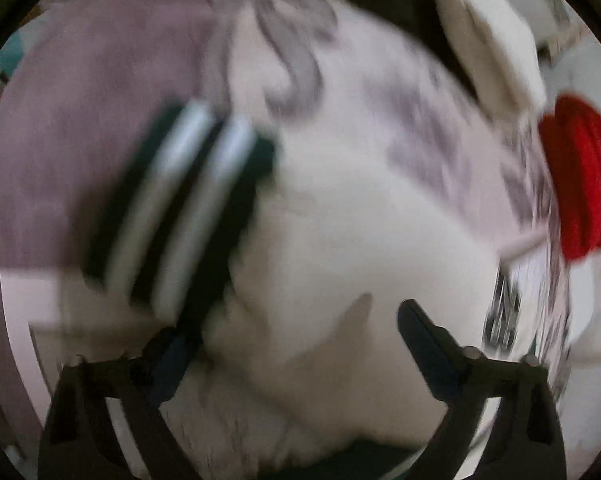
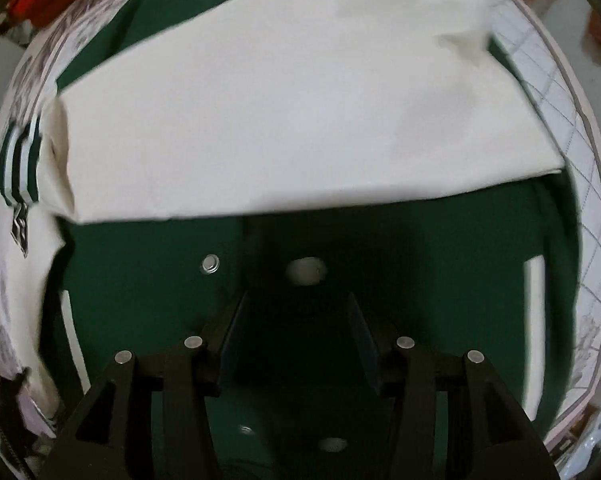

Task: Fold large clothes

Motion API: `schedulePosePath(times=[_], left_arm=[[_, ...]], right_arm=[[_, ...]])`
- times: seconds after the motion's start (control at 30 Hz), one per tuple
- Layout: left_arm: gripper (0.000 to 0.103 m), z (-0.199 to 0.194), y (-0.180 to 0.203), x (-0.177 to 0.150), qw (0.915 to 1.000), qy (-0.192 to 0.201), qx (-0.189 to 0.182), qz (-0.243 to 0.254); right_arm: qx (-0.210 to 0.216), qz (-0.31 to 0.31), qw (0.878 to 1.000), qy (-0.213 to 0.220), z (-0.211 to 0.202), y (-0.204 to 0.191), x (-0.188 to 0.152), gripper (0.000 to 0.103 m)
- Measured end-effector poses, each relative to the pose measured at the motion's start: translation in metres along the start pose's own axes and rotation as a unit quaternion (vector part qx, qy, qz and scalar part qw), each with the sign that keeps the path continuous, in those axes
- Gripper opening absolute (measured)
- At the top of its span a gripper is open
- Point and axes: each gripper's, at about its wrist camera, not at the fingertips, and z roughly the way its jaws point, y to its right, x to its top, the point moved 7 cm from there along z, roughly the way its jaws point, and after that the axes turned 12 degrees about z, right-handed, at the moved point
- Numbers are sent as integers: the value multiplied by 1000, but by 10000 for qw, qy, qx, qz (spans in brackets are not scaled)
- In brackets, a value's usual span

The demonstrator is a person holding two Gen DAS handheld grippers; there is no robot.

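Observation:
The garment is a green jacket with cream sleeves and green-and-white striped cuffs. In the left wrist view, which is blurred, a cream sleeve (image 1: 340, 220) fills the middle and its striped cuff (image 1: 172, 208) lies to the left. My left gripper (image 1: 296, 328) is open, with sleeve cloth lying between its fingers. In the right wrist view a cream sleeve (image 2: 280, 120) lies folded across the green jacket body (image 2: 148, 260), which has metal snaps (image 2: 209, 264). My right gripper (image 2: 296, 304) is open and empty just above the green front.
The jacket lies on a bed with a pale patterned quilt (image 1: 100, 100) that also shows in the right wrist view (image 2: 572, 160). A red object (image 1: 584, 176) sits at the right edge of the left wrist view. A second striped cuff (image 2: 18, 160) lies at far left.

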Motion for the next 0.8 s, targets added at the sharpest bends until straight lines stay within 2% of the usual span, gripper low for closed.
schedulePosePath(times=[0.03,0.07,0.1,0.17,0.3,0.4,0.47,0.5,0.53,0.57,0.6,0.63,0.7,0.73,0.77,0.8], left_arm=[[70,2,-6,12,9998,148,28,-106],[52,6,-13,23,9996,225,54,-176],[42,10,-18,34,9993,289,86,-241],[29,13,-22,53,9985,484,36,-265],[21,13,-5,96,9967,790,-78,170],[21,11,11,127,9933,1036,-158,485],[21,20,15,147,9924,1020,-304,621],[21,33,18,155,9933,844,-525,595],[25,42,22,153,9939,683,-691,529],[37,53,23,153,9941,476,-876,437],[43,65,26,152,9927,280,-1121,331],[44,67,29,151,9922,345,-1154,323],[44,62,37,151,9921,589,-946,577],[41,59,43,152,9914,687,-830,745],[14,56,51,155,9900,813,-759,870],[10,47,61,159,9863,970,-823,1047]], right_arm=[[-79,-24,10000,-6,4,-2,-5,53],[-182,-18,9998,-12,6,-1,-7,54],[-306,21,9995,-23,9,2,-12,54],[-412,93,9991,-29,8,11,-19,54],[-351,122,9993,-35,1,36,-38,54],[-189,283,9994,-52,-7,55,-39,54],[-85,404,9991,-36,-13,69,-47,54],[-41,456,9989,-31,-16,74,-44,54],[30,519,9986,-24,-19,80,-46,54],[70,542,9985,-20,-20,83,-49,54],[122,543,9985,-10,-22,87,-53,57],[128,527,9985,-69,-23,90,-56,58],[235,472,9986,-54,-25,95,-64,61],[260,416,9988,-24,-28,98,-69,62],[216,351,9991,22,-30,100,-73,62],[171,299,9994,63,-34,100,-75,64]])
